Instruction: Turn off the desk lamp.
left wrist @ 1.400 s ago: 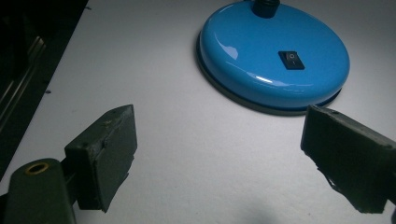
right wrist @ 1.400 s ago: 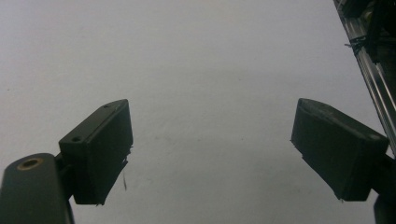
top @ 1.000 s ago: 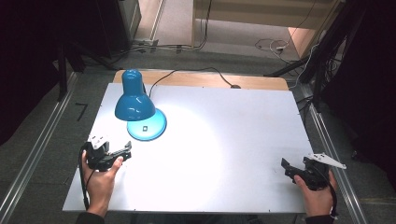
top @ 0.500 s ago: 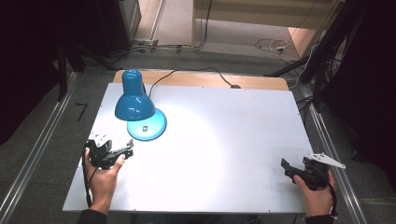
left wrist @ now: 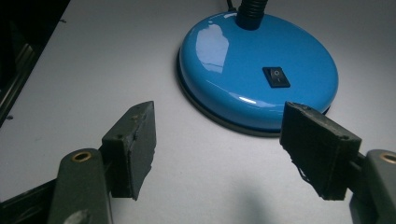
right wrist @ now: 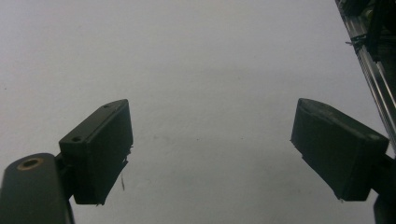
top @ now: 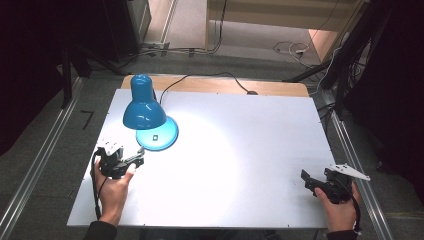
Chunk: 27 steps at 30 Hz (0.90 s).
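- The left gripper (top: 141,157) lies low over the near left part of the table (top: 260,150), held in the left hand (top: 116,186), its jaws pointing at the lamp (top: 150,116).
- Its jaws have just been closing, yet they stand apart with nothing between them; in the left gripper view (left wrist: 217,149) only bare table lies in the gap.
- That view shows the base (left wrist: 259,70) close up, just beyond the jaw tips and not touching them: glossy blue, round, with a black rocker switch (left wrist: 276,77) on top and the foot of the black neck (left wrist: 252,11) at its far edge.
- The high view gives what the close one cannot: the blue shade (top: 144,107) hangs over the base (top: 162,136) and throws a bright pool of light across the middle of the table, and the black cord (top: 210,80) runs off the far edge.
- The right gripper (top: 306,179) sits at the near right corner, in the right hand (top: 340,210), well apart from the lamp.
- Its own view shows its jaws (right wrist: 212,154) wide apart over bare table, gripping nothing, with a metal rail (right wrist: 369,56) at the right edge.
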### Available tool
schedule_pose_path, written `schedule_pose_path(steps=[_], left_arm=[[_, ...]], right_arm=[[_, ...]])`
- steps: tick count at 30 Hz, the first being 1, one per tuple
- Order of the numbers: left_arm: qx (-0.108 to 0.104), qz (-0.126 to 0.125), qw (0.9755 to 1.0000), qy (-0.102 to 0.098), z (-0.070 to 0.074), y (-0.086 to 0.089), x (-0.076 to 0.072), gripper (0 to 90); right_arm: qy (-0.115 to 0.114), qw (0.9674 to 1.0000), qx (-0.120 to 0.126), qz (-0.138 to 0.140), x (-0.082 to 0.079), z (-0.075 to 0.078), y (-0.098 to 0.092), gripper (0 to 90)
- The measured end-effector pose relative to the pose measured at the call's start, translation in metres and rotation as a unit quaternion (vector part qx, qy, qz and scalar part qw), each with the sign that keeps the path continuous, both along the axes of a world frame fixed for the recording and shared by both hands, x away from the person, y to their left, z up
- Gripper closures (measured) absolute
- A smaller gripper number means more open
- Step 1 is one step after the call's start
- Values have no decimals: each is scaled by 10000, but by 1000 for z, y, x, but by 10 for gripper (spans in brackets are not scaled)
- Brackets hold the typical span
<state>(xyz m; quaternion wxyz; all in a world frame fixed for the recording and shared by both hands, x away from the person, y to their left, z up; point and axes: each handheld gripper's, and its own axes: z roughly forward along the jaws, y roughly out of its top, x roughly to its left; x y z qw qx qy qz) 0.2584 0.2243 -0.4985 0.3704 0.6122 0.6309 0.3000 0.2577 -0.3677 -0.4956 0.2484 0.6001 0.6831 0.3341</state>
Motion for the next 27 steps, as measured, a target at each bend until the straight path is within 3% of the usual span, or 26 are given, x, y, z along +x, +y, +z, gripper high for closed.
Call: schedule_pose_path(steps=[5,9,21,27], left_arm=[[-7,-45,10000,-21,-2,-4,4,349],[-28,-114,9999,-107,-1,-6,6,467],[-175,-221,9994,-198,-1,-7,14,682],[-164,-441,9984,-308,-1,-9,19,884]], right_arm=[[-5,10000,1,-2,0,0,-1,112],[-14,10000,-3,-2,0,0,-1,112],[-17,10000,7,-9,0,1,-1,116],[-6,10000,12,-12,0,0,-1,118]])
